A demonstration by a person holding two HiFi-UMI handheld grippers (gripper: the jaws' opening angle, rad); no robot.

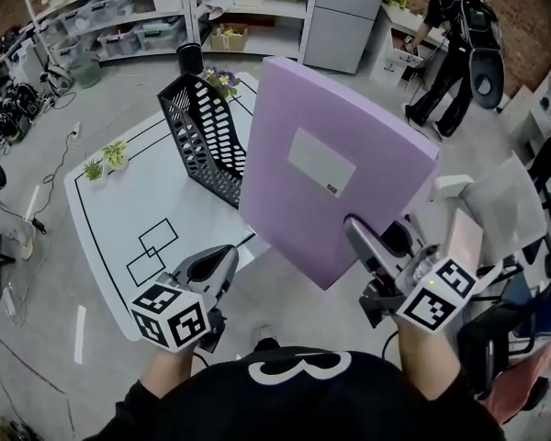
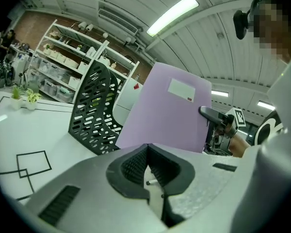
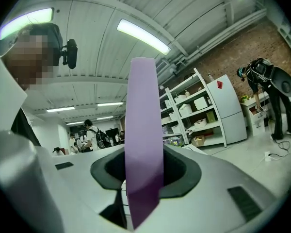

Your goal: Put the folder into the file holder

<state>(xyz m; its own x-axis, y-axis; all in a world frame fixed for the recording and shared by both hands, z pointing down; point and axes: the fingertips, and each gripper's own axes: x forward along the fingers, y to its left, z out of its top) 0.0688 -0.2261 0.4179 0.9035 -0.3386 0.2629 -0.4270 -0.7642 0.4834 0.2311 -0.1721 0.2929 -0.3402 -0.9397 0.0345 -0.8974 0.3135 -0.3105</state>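
Note:
A thick lilac folder [image 1: 326, 168] with a white label is held up in the air, tilted, over the table's near right corner. My right gripper [image 1: 365, 246] is shut on its lower edge; in the right gripper view the folder's spine [image 3: 143, 144] stands between the jaws. A black perforated file holder [image 1: 205, 136] stands upright on the white table [image 1: 129, 200], left of the folder. It shows in the left gripper view too, the file holder [image 2: 94, 110] beside the folder [image 2: 169, 113]. My left gripper [image 1: 216, 269] hovers at the table's near edge, jaws together, nothing in them.
Small potted plants [image 1: 106, 159] sit at the table's left edge and flowers [image 1: 222, 79] behind the holder. Black outlines are marked on the tabletop. Shelving with bins [image 1: 129, 16] lines the back. A person [image 1: 455, 44] bends over at the far right.

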